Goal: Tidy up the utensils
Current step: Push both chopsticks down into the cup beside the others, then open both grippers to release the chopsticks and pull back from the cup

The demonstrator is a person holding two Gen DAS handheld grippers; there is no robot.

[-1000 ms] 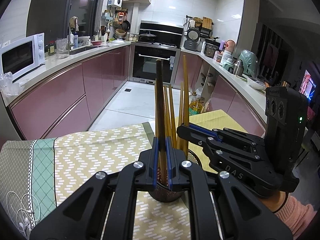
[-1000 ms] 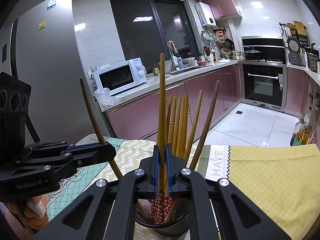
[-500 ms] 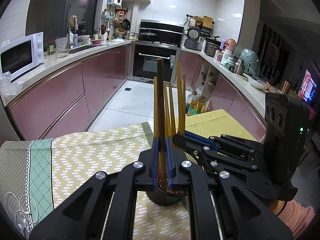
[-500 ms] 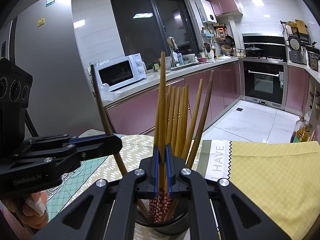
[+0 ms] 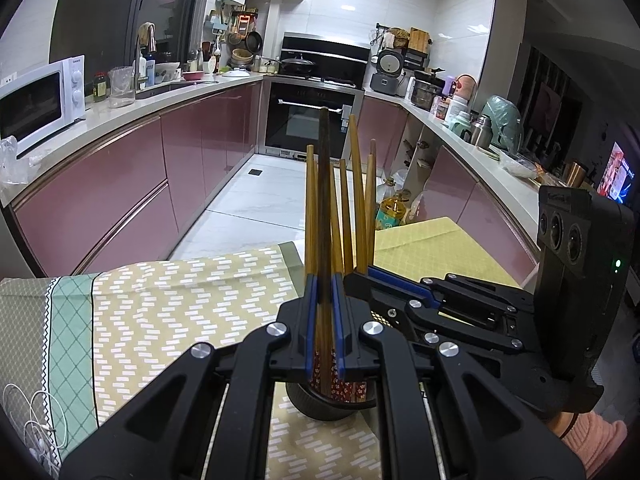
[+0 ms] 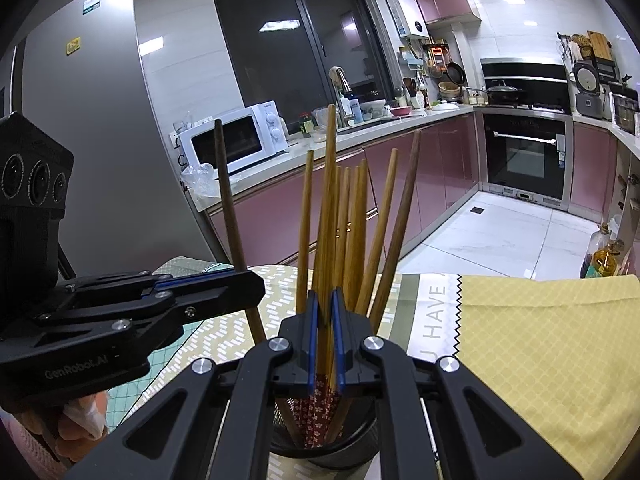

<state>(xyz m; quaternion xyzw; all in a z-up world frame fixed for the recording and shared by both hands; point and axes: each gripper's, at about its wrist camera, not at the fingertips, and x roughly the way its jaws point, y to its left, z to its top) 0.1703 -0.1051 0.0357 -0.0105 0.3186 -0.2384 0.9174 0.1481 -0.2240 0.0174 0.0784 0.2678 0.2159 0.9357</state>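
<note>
A black mesh holder (image 6: pixel 324 446) stands on the table with several wooden chopsticks (image 6: pixel 352 232) upright in it. It also shows in the left wrist view (image 5: pixel 332 400). My left gripper (image 5: pixel 324 304) is shut on a dark chopstick (image 5: pixel 325 184), whose lower end reaches down into the holder. In the right wrist view this dark chopstick (image 6: pixel 230 208) leans left beside the left gripper (image 6: pixel 240 284). My right gripper (image 6: pixel 324 312) is shut on a light wooden chopstick (image 6: pixel 329 184) whose lower end is in the holder. The right gripper (image 5: pixel 360 280) sits just right of the holder.
The table carries a beige patterned cloth (image 5: pixel 180 304) and a yellow cloth (image 6: pixel 540 340). A white cable (image 5: pixel 28 428) lies at the left edge. Behind are pink kitchen cabinets (image 5: pixel 120 188), a microwave (image 6: pixel 236 140) and an oven (image 5: pixel 308 120).
Both chopsticks have moved lower into the holder. The dark chopstick has stood up from a left lean and come closer to the bundle. Both grippers have come down toward the holder.
</note>
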